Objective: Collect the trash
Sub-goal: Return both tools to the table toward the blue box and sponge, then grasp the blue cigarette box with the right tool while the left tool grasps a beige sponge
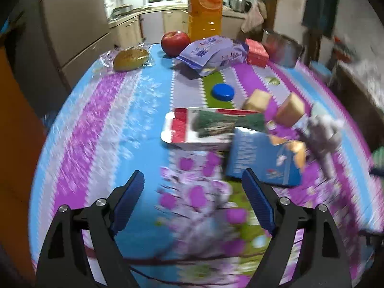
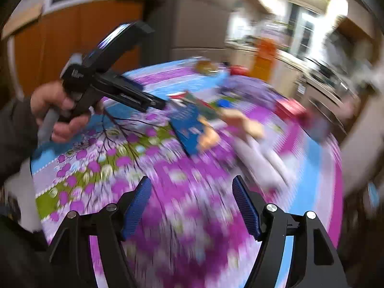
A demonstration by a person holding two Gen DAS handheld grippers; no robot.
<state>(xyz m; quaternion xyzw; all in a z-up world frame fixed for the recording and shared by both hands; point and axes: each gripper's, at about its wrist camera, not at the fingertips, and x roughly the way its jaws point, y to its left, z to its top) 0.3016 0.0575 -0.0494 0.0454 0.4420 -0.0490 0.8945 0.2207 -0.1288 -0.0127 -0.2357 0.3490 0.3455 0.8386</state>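
Note:
On the flowered tablecloth point(image 1: 134, 110) lie a red-and-white tray pack with a green bundle point(image 1: 199, 129), a blue packet point(image 1: 261, 156), a blue cap point(image 1: 222, 92), a purple-white wrapper point(image 1: 211, 55) and crumpled grey paper point(image 1: 324, 129). My left gripper point(image 1: 192, 182) is open and empty, hovering short of the blue packet. My right gripper point(image 2: 192, 192) is open and empty above the cloth; its view is blurred. The blue packet point(image 2: 189, 127) lies ahead of it. The left gripper point(image 2: 112, 81) shows there, held in a hand.
At the far edge stand an orange juice jug point(image 1: 205, 7), a red apple point(image 1: 175, 43), a wrapped bun point(image 1: 130, 58), a red box point(image 1: 256, 52) and a metal pot point(image 1: 280, 48). Two tan blocks point(image 1: 273, 105) sit right of the cap. A fridge point(image 1: 76, 24) stands behind left.

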